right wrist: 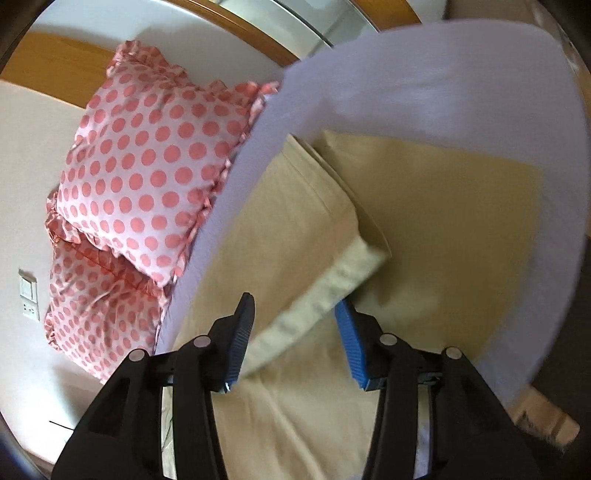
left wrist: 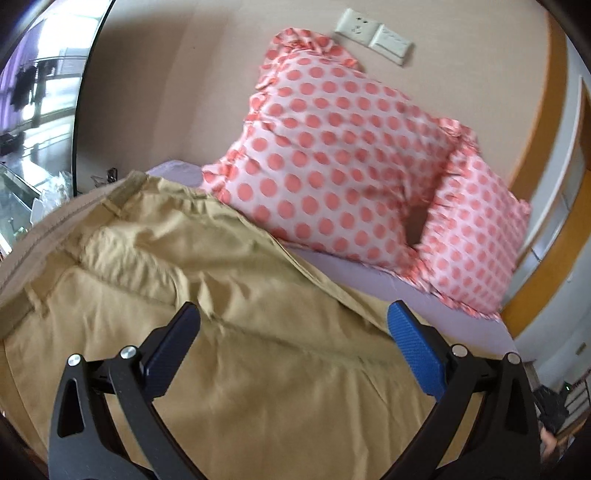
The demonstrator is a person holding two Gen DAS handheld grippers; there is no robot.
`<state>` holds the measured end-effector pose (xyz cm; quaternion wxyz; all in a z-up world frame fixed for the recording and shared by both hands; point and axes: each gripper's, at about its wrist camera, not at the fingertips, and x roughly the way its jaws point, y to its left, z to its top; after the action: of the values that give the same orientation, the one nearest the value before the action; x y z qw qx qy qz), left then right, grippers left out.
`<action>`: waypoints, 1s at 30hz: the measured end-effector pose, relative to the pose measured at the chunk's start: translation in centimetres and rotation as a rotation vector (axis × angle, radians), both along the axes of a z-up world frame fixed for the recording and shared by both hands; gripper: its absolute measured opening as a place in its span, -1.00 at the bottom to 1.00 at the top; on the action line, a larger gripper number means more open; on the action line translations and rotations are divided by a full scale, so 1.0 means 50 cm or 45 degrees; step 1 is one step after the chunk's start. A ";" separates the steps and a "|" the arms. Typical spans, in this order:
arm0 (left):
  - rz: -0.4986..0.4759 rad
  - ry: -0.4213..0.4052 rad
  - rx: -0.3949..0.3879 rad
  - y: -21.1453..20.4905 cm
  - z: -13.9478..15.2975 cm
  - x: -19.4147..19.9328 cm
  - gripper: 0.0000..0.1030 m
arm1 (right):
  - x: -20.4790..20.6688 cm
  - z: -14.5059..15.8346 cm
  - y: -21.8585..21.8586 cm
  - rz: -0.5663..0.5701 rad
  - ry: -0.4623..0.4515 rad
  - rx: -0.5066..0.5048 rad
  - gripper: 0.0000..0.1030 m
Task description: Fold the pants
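Tan pants (left wrist: 229, 295) lie spread on a lavender bed sheet (left wrist: 406, 291), the waistband (left wrist: 62, 221) at the left in the left wrist view. My left gripper (left wrist: 293, 326) is open and empty, just above the cloth near the pants' right edge. In the right wrist view the pants (right wrist: 443, 221) lie on the sheet (right wrist: 443, 85) with one leg folded back, its pale hem (right wrist: 325, 295) showing. My right gripper (right wrist: 295, 325) is open and its fingers stand either side of that hem, not gripping it.
Two pink polka-dot pillows (left wrist: 332, 162) lean on the beige wall behind the pants; they also show in the right wrist view (right wrist: 147, 166). A wall socket (left wrist: 373, 31) sits above them. A window (left wrist: 33, 92) is at far left. The bed edge (right wrist: 546, 332) runs at right.
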<state>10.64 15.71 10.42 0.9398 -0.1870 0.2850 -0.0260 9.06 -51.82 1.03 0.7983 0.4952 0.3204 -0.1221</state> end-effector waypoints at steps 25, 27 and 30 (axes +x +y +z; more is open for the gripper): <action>0.144 0.153 -0.206 0.123 -0.029 0.091 -0.95 | -0.073 0.088 -0.076 0.007 -0.535 -0.081 -0.94; 0.142 0.099 -0.175 0.119 -0.021 -0.047 -0.93 | -0.105 0.082 -0.085 -0.010 -0.509 -0.090 -0.94; 0.170 0.127 -0.158 0.107 -0.070 -0.200 -0.93 | -0.140 0.049 -0.096 -0.041 -0.435 -0.089 -0.94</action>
<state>0.66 21.07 6.94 0.9107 -0.2643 0.3162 0.0284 2.05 -56.59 3.48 0.8557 0.4858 0.1678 -0.0599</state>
